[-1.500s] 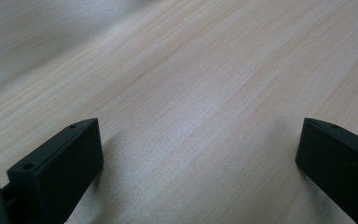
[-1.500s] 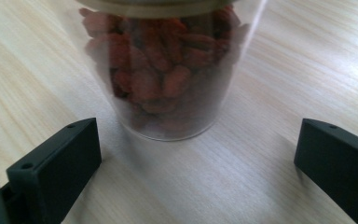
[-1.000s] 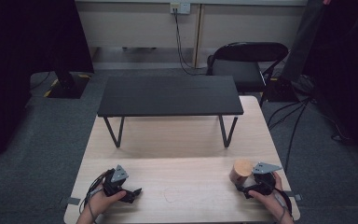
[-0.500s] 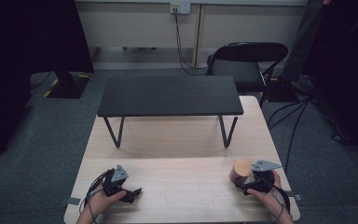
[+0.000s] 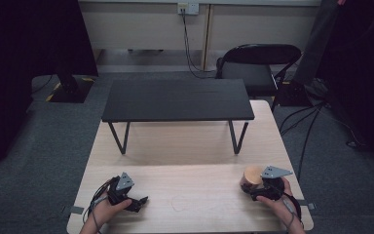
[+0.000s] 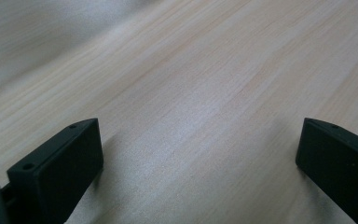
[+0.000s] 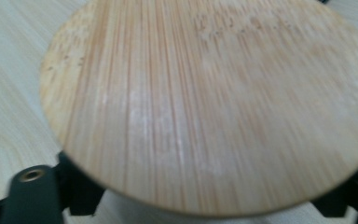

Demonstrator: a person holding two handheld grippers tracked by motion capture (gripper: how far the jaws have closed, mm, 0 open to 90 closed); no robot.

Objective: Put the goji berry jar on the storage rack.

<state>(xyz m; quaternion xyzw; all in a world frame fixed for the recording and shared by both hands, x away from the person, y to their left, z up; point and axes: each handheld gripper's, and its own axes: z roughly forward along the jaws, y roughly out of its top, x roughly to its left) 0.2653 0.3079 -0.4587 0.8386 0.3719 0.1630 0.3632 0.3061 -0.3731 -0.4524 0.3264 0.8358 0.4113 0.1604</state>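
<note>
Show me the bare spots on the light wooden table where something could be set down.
Free: the wooden table between the left tool and the bamboo-lidded jar, and the strip beneath the black stand between its legs. Crowded: the front right corner, where the right tool has just closed around the jar.

The high view is dim, and its left and right edges are almost black. The wooden table catches soft light from above. In the right gripper view, the round wooden lid looks close and blurry.
</note>
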